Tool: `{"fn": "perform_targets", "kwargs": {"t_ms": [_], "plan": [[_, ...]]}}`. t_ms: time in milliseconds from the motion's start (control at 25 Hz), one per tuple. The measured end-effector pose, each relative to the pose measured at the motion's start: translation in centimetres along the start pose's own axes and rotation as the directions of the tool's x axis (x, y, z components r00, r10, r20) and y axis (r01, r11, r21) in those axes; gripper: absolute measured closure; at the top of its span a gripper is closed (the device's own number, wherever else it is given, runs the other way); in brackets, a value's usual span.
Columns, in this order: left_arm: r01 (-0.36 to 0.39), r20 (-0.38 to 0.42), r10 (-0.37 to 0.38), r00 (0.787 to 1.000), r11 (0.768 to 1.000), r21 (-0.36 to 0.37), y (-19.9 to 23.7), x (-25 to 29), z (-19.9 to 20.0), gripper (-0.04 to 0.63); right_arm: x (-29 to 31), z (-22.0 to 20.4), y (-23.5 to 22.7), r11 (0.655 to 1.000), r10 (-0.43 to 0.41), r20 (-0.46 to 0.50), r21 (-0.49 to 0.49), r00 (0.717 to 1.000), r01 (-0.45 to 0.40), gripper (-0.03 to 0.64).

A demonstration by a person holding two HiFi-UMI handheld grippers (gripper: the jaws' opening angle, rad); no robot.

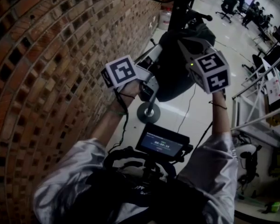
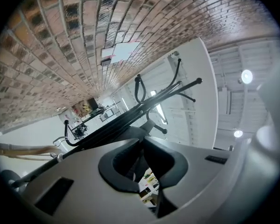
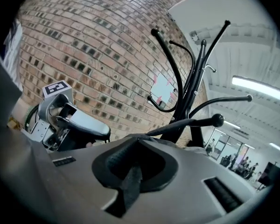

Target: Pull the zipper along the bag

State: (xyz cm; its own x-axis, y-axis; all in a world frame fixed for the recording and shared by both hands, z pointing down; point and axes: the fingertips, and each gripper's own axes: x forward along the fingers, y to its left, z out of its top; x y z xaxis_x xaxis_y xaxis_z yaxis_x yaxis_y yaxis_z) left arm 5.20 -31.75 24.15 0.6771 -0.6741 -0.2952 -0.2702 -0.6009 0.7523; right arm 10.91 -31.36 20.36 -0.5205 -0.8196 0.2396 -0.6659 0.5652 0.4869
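Observation:
A black bag (image 1: 170, 80) hangs from a black coat rack (image 1: 178, 8) beside the brick wall. My left gripper (image 2: 141, 143) is at the bag's left side. Its jaws are together, with a thin dark strip of the bag's fabric between them. My right gripper (image 3: 139, 143) is at the bag's upper right, shut on a dark strap-like zipper pull (image 3: 129, 181) that runs down between its pads. The left gripper (image 3: 60, 118) shows in the right gripper view, close by on the left. The zipper's track is hidden.
The brick wall (image 1: 46, 55) fills the left side. The rack's round base (image 1: 148, 112) stands on the pale floor below the bag. A white metal frame (image 1: 263, 97) stands at the right. Office chairs and desks (image 1: 252, 10) are far behind.

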Motion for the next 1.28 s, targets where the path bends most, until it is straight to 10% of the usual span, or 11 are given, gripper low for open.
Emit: {"fn": "perform_targets", "kwargs": {"t_ms": [1280], "plan": [[0.055,-0.016,-0.055,0.998,0.998,0.030,-3.1,3.3,1.7,0.560,0.0,0.8,1.3,0.996,0.085,-0.036,0.023,0.996,-0.085,0.612]]}}
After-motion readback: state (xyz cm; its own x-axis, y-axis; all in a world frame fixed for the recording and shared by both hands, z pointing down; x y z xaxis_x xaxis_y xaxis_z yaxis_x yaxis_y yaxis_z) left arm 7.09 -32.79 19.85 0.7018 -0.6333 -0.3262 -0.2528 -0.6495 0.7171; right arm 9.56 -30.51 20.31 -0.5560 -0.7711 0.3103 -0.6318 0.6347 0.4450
